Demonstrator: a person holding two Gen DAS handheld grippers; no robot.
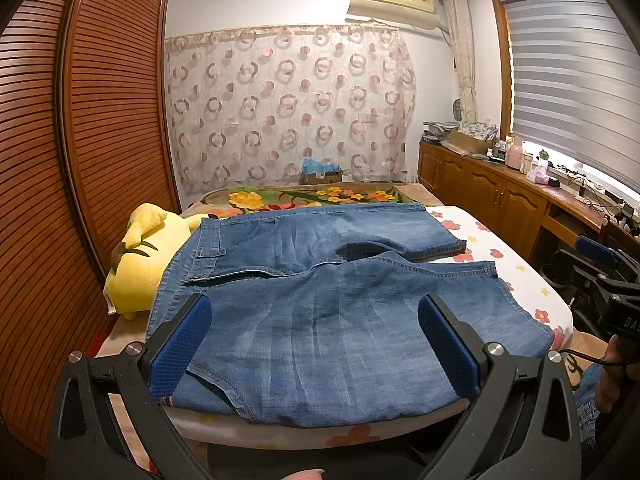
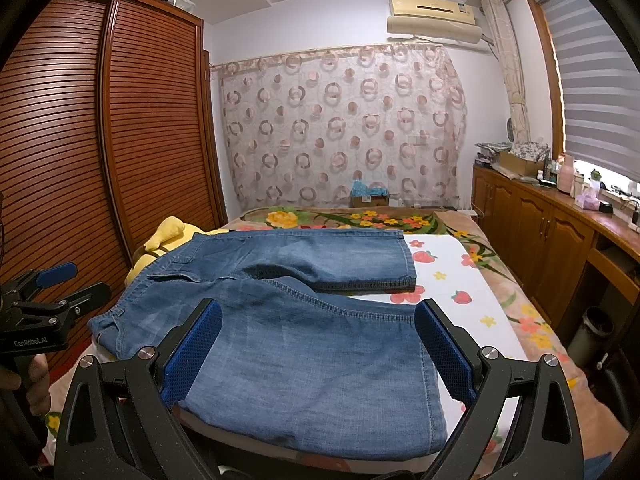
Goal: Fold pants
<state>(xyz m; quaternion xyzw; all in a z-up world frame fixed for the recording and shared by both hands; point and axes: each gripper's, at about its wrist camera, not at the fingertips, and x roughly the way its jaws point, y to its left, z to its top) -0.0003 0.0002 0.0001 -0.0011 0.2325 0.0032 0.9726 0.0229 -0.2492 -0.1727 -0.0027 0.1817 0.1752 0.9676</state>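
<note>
1. Nearest, the left gripper [image 1: 316, 336] has its blue-padded fingers [image 1: 182, 346] spread wide with nothing between them, poised over the near edge of the pants [image 1: 320, 300].
2. Likewise, the right gripper [image 2: 318, 346] is spread just as wide and grips nothing, with the near pant leg showing between its pads [image 2: 444, 350].
3. Each gripper appears in the other's view: the right one at the far right edge of the left wrist view, the left one at the far left edge of the right wrist view, each held by a hand [image 2: 34, 380].
4. The blue denim pants lie flat across the bed [image 2: 472, 320], waistband toward the left, both legs running to the right and apart at the hems.
5. A yellow plush toy [image 1: 140, 264] lies just beside the waistband, touching it, against the slatted wooden wardrobe [image 1: 80, 160].
6. Farther back, a floral blanket [image 1: 304, 196] covers the bed's far end.
7. Beyond hang a circle-patterned curtain [image 2: 340, 124] and an air conditioner [image 2: 434, 18]; wooden cabinets [image 2: 540, 224] line the right wall.
</note>
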